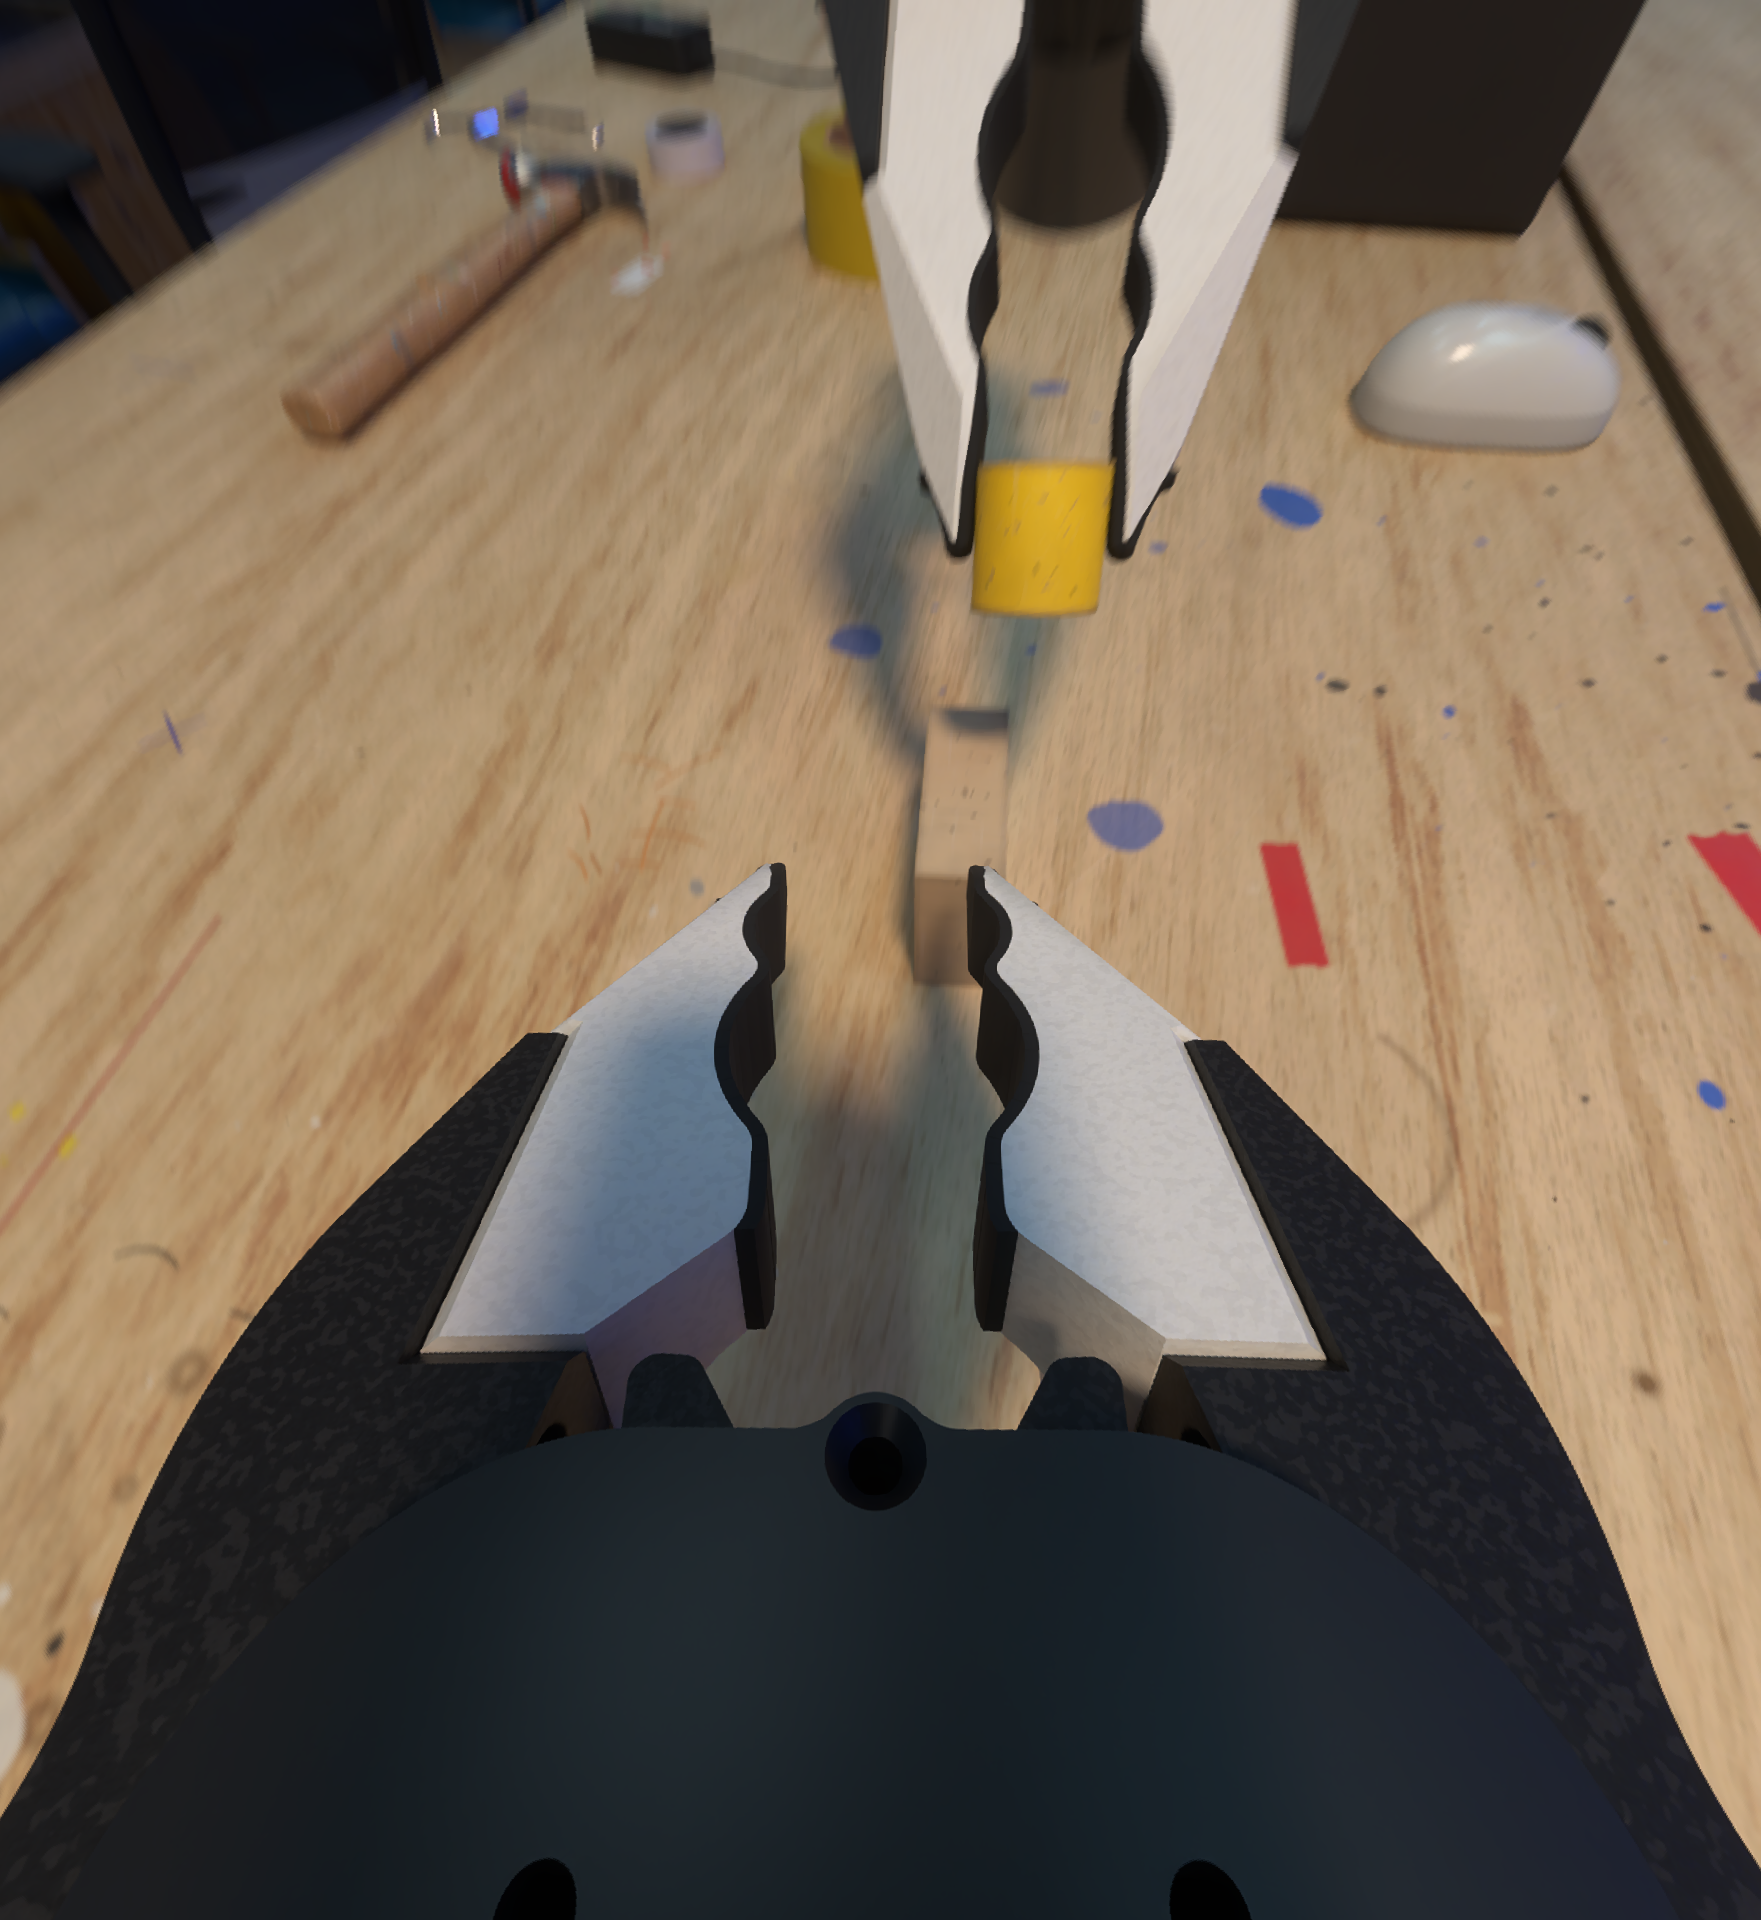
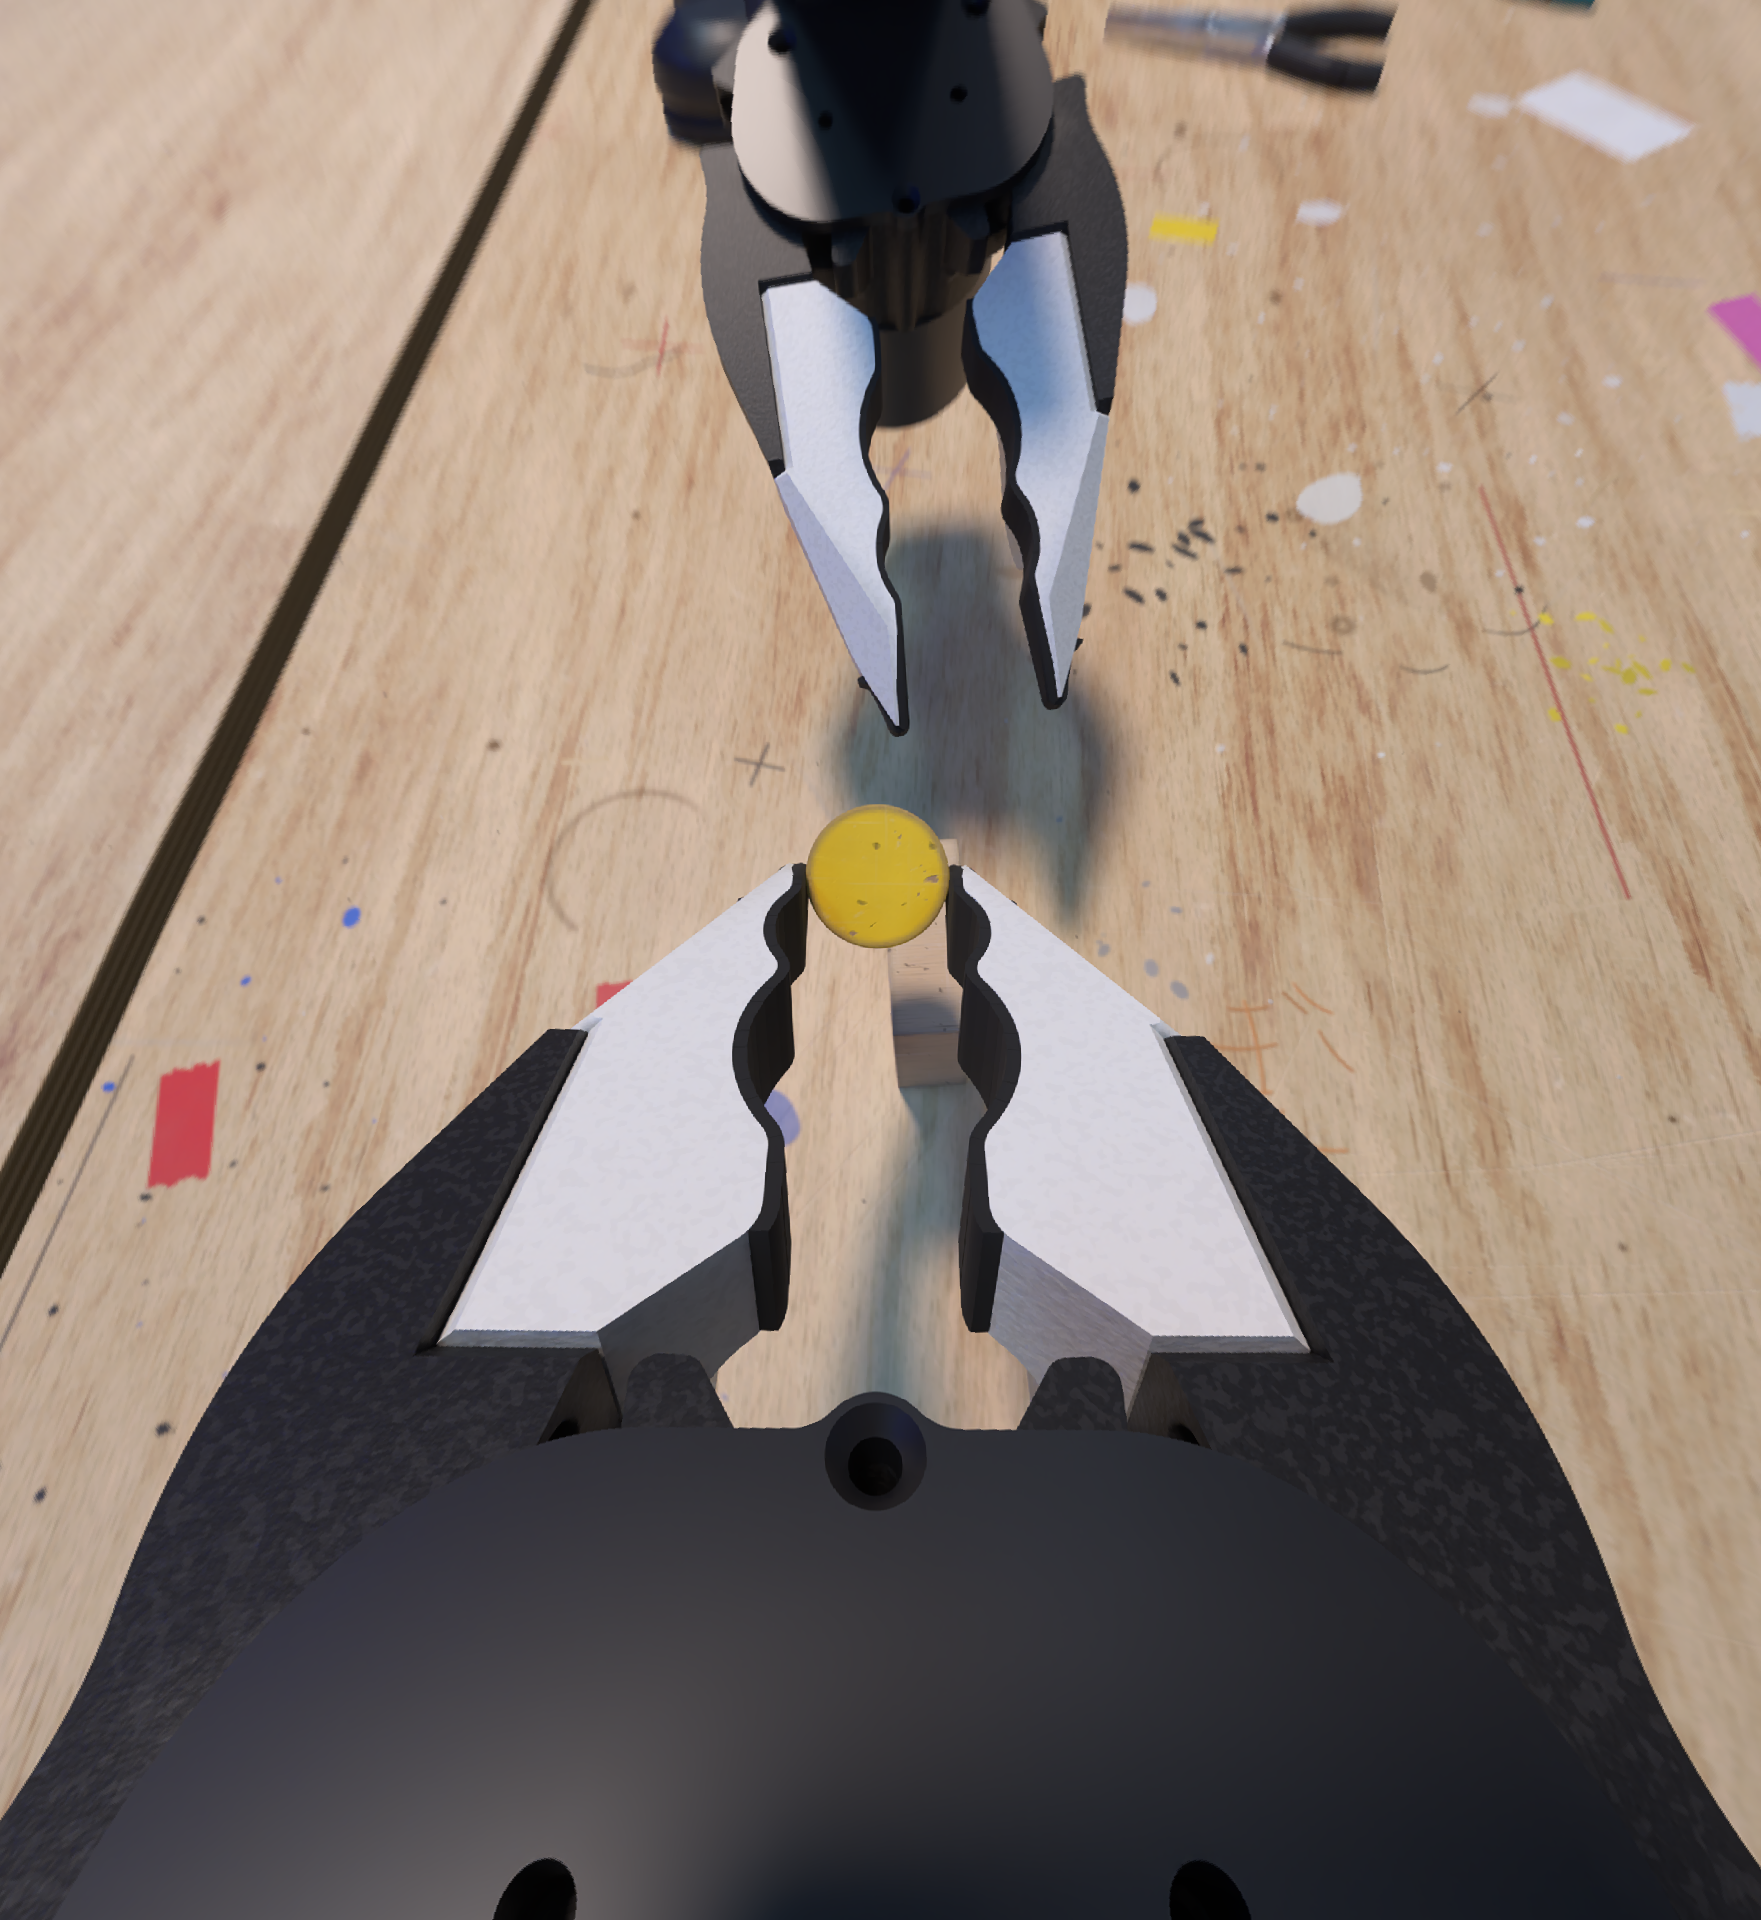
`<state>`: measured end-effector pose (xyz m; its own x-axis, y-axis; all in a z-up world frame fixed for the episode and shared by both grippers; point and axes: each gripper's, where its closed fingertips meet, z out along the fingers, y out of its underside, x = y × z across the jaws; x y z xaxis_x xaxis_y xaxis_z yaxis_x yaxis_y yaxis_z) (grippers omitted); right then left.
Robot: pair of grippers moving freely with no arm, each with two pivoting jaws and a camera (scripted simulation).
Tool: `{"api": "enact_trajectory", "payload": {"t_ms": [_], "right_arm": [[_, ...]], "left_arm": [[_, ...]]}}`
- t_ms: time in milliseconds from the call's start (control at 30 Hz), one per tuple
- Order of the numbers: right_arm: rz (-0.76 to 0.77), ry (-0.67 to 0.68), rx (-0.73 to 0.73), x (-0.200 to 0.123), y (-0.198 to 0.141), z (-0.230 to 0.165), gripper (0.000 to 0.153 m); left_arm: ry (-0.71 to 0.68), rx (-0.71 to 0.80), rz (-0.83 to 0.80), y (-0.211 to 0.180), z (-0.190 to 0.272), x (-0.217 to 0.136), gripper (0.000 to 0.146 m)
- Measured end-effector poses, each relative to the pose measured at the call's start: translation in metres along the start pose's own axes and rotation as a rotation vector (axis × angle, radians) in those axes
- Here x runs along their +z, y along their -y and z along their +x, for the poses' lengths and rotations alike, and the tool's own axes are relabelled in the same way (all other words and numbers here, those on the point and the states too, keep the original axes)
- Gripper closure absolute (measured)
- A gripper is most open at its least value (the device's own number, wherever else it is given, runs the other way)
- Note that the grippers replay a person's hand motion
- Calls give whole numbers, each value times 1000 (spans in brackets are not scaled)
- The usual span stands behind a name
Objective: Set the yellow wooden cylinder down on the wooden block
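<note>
My right gripper [image 2: 878, 883] is shut on the yellow wooden cylinder [image 2: 878, 876], gripping it at the fingertips. In the left wrist view the right gripper [image 1: 1040, 545] hangs point-down with the cylinder [image 1: 1037, 540] upright, above and a little beyond the wooden block [image 1: 962, 810]. The block is pale, long and narrow, and lies on the table. In the right wrist view the block [image 2: 923, 1023] shows partly under the cylinder and between my fingers. My left gripper [image 1: 876, 878] is open and empty, just short of the block's near end; it also shows in the right wrist view [image 2: 975, 717].
On the wooden table [image 1: 440, 727] stand a hammer [image 1: 460, 301], a yellow tape roll [image 1: 834, 203], a white tape roll [image 1: 686, 140], a white computer mouse [image 1: 1489, 374] and a dark box [image 1: 1447, 104] at the back. Pliers [image 2: 1302, 42] lie far off. A dark seam [image 2: 232, 748] crosses the table.
</note>
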<state>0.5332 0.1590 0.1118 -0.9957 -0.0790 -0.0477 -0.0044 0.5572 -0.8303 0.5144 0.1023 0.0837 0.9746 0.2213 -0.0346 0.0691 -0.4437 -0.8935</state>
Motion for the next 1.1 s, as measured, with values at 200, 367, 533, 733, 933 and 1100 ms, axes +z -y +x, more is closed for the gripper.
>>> {"api": "enact_trajectory", "payload": {"t_ms": [200, 367, 533, 733, 933, 1100], "right_arm": [[-314, -18, -56, 14, -11, 13, 126], [-464, -4, -59, 28, -22, 19, 126], [-504, -17, -99, 31, -22, 17, 126], [-506, -16, -109, 30, -21, 14, 126], [-526, -10, -109, 33, -25, 13, 126], [-545, -8, -104, 34, -29, 13, 126]], "left_arm": [[64, -85, -224, -42, -16, 7, 110], [122, -96, -335, -66, -28, 10, 111], [137, -85, -382, -75, -30, 12, 111], [146, -94, -393, -78, -31, 14, 113], [147, -91, -394, -78, -31, 13, 113], [148, -92, -395, -78, -31, 13, 113]]}}
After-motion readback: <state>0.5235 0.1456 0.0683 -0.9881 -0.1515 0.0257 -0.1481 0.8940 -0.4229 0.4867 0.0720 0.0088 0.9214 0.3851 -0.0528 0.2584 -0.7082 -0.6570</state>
